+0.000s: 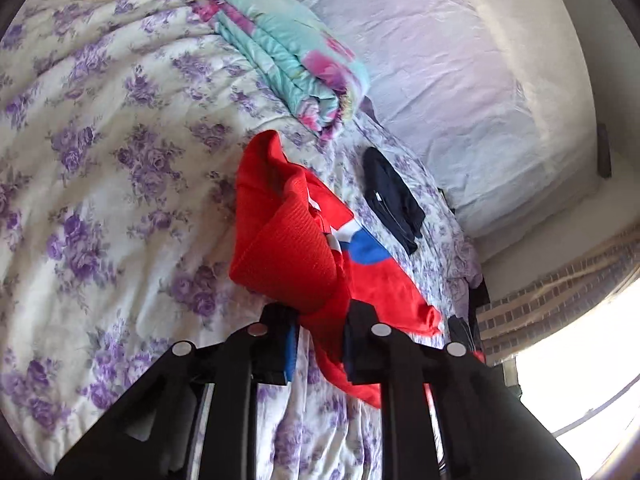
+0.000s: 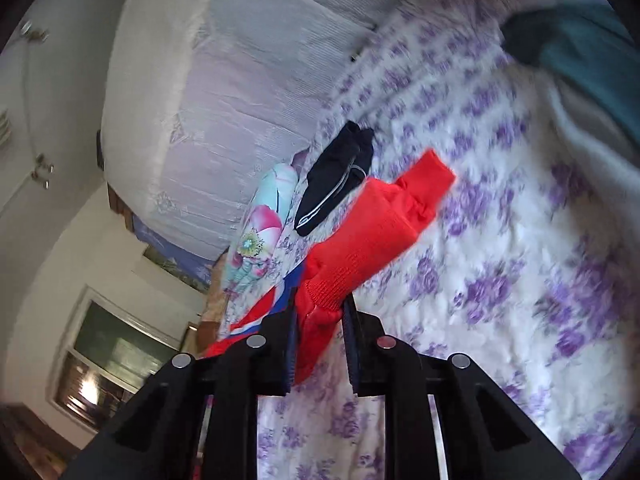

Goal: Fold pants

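Both grippers are clamped on the red pants (image 1: 288, 248), holding them up off the flowered bed (image 1: 120, 160). The left gripper (image 1: 320, 320) pinches bunched red cloth; the right gripper (image 2: 320, 316) pinches a ribbed cuff. A dark garment (image 1: 394, 196) lies beside a folded quilt (image 1: 288, 52) near the bed's far edge.
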Demonstrator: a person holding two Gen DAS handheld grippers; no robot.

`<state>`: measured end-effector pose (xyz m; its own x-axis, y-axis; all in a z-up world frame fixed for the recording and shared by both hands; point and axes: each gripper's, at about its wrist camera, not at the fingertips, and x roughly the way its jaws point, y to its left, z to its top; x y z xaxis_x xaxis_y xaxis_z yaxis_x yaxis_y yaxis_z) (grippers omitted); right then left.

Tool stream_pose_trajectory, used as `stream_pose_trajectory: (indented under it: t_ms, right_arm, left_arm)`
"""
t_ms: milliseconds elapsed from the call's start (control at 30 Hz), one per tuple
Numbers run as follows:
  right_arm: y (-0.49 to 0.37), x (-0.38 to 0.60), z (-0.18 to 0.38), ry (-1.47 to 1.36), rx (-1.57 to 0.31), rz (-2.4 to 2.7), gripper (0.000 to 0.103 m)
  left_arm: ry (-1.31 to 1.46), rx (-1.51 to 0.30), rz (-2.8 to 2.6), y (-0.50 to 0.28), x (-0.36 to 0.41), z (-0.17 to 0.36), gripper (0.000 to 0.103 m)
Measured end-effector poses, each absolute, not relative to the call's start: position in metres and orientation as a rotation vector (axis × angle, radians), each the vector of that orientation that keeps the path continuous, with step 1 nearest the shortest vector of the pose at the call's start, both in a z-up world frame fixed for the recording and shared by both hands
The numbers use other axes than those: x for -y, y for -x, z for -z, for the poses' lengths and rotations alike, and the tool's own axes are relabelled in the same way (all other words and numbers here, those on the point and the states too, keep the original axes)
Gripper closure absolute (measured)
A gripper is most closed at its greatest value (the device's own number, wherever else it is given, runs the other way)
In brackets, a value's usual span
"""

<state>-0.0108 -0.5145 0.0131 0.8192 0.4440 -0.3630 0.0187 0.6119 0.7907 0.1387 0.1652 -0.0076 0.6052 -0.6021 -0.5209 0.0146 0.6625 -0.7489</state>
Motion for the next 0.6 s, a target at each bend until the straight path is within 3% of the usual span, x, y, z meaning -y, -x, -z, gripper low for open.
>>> stream_pose_trajectory:
  t_ms: [167,200,267,300,333,400,533,600]
  right_arm:
    - [0.046,0.525,0.066,-0.964,-0.802,-0.172,0.082]
    - [0.055,0.529,0.079,-0.981,-0.825,-0.156,0.086]
    - [0.072,0.534,0.081,-1.019,-0.764,-0.199,0.081]
    - [0.078,0.535,0.075,-1.011,-0.749,-0.184,0.074]
    - [0.085,0.537,0.067,-0.996,-0.724,-0.163,0.061]
    - [0.098,0.543,0.049,-0.941,-0.662,-0.086,0.057]
    - [0.098,0.532,0.023,-0.787,-0.631,-0.010,0.056]
    - [0.082,0.509,0.014,-0.730,-0.638,-0.063,0.050]
  left_arm:
    - [0.823,-1.026,0.364,-0.123,-0.174,0.076,0.085]
    - [0.849,-1.049,0.356,-0.119,-0.178,0.091,0.082]
    - [0.926,-1.022,0.404,-0.111,-0.188,0.101,0.082]
    - [0.935,-1.013,0.411,-0.108,-0.191,0.099,0.080]
    - [0.930,-0.998,0.405,-0.103,-0.195,0.094,0.070]
    - [0.861,-0.950,0.339,-0.092,-0.202,0.079,0.052]
    - [0.619,-0.861,0.147,-0.077,-0.200,0.041,0.049]
    - [0.518,-0.799,0.160,-0.075,-0.182,0.014,0.049]
